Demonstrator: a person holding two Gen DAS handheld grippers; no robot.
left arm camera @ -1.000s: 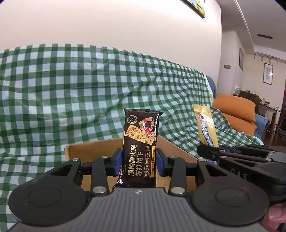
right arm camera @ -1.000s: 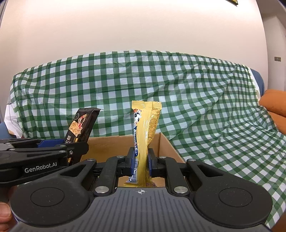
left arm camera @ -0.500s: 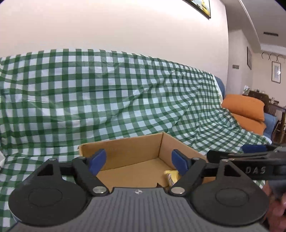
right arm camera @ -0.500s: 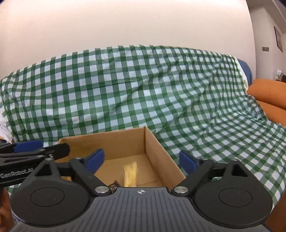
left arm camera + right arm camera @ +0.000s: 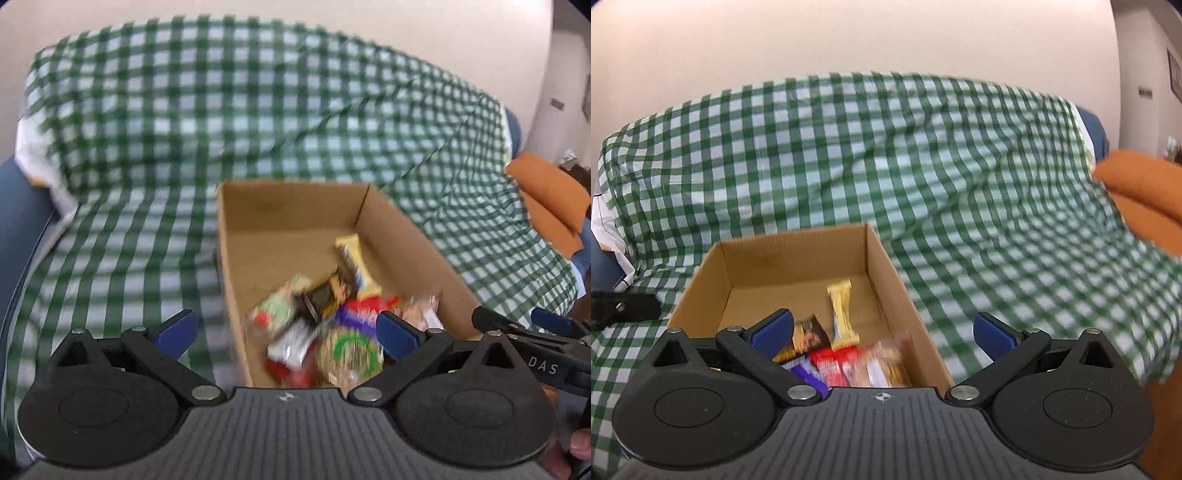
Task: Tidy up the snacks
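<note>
Snacks (image 5: 325, 325) in mixed wrappers, yellow bar on top, lie heaped in the cardboard box (image 5: 402, 236) on the green-checked cloth (image 5: 221, 110). Left gripper (image 5: 286, 330) and right gripper (image 5: 882, 334) are spreading their jaws wide, holding nothing.

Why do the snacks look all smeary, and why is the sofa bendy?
Left wrist view: motion blur smears the snacks in the cardboard box and the checked cover. Right wrist view: milder blur, strongest on the cover at right. Both views: the fisheye lens curves the sofa.
</note>
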